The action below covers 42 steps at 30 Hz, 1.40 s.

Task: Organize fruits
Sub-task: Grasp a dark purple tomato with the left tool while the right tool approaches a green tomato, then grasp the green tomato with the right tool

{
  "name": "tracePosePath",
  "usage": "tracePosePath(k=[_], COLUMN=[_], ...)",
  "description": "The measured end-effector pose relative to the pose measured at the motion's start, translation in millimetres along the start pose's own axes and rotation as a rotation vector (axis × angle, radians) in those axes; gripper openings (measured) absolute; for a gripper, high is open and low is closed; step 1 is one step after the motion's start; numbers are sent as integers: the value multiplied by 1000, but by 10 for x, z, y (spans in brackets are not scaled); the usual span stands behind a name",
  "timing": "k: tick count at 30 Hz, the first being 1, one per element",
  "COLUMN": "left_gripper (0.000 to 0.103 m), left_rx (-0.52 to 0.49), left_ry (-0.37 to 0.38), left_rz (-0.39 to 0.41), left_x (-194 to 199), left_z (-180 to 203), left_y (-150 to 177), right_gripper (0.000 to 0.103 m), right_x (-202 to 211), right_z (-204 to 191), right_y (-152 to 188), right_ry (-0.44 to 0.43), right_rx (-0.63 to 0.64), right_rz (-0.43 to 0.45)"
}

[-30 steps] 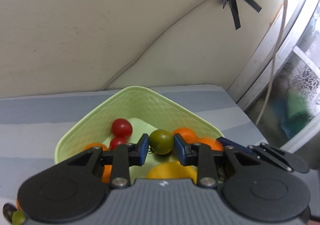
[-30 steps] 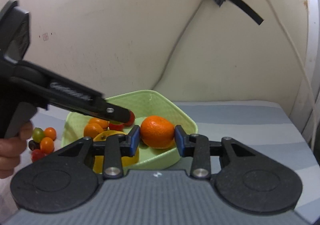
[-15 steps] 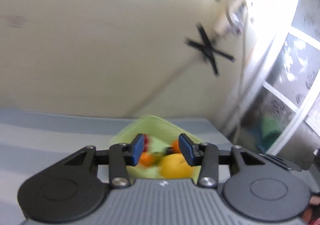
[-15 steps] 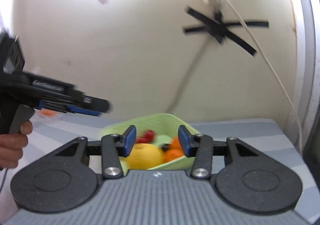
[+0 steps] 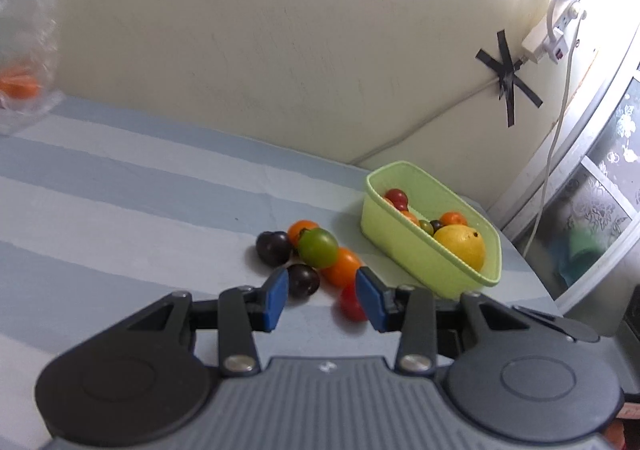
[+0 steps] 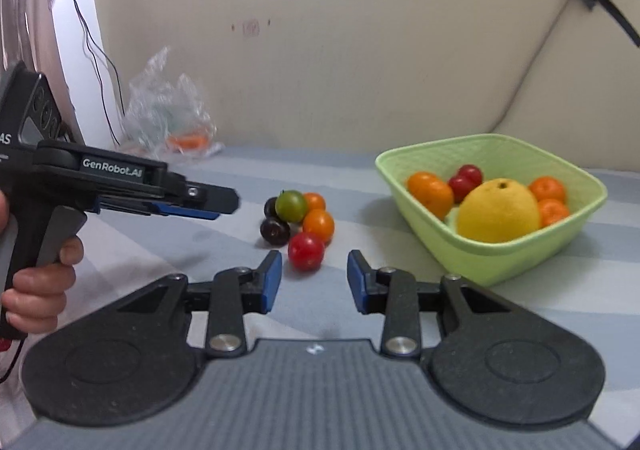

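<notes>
My left tool [image 5: 322, 296] hung empty over the loose fruit [image 5: 316, 250] on the striped desk [image 5: 120, 201], pads apart with nothing between them. My right tool [image 6: 314, 282] was closing on air, the red tomato [image 6: 306, 250] lying just beyond its tips. The green basket [image 6: 492, 262] sat to the right, well apart from the pile, with the yellow citrus [image 6: 498, 211], small oranges and red tomatoes inside.

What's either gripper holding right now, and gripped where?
Nothing. The left gripper and the right gripper are both empty, the right's jaws closing on air; the loose tomatoes lie untouched on the table.
</notes>
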State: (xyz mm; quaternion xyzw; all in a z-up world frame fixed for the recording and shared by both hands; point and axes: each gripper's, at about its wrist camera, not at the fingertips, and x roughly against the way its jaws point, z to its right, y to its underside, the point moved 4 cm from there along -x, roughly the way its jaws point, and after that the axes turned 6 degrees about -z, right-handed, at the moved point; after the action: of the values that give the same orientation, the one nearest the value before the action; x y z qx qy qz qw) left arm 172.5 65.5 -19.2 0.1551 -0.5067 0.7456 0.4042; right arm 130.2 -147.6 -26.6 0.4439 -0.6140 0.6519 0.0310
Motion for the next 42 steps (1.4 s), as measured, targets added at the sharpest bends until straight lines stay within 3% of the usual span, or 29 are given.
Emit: tracePosePath(k=[4,12,16,25,34,42], left_gripper=[39,37,26,26,25,25], left_rx=[12,-151,-213,-256,-266,-215], left_ry=[19,-96,-176,-194,-192,-209], left_rz=[-17,-1,-17,-19,-34,-21], left_x=[-172,-277,-394,-188,210,480], left_z=[-10,122,169,191,192,82], left_y=[50,138,193,393,749,865], right_gripper=[39,39,39,39,36,35], right_x=[-120,-238,-372,-796,-628,-910], right_z=[-15,113,-4,-285,-539,-552], right_y=[-54,-396,-512,-457,-286,-285], right_ry=[13,-4,-55,-49,-32,34], right_rx=[21,-5,34,182,327,367], right_rz=[-19,44,25,-103,-88,-147])
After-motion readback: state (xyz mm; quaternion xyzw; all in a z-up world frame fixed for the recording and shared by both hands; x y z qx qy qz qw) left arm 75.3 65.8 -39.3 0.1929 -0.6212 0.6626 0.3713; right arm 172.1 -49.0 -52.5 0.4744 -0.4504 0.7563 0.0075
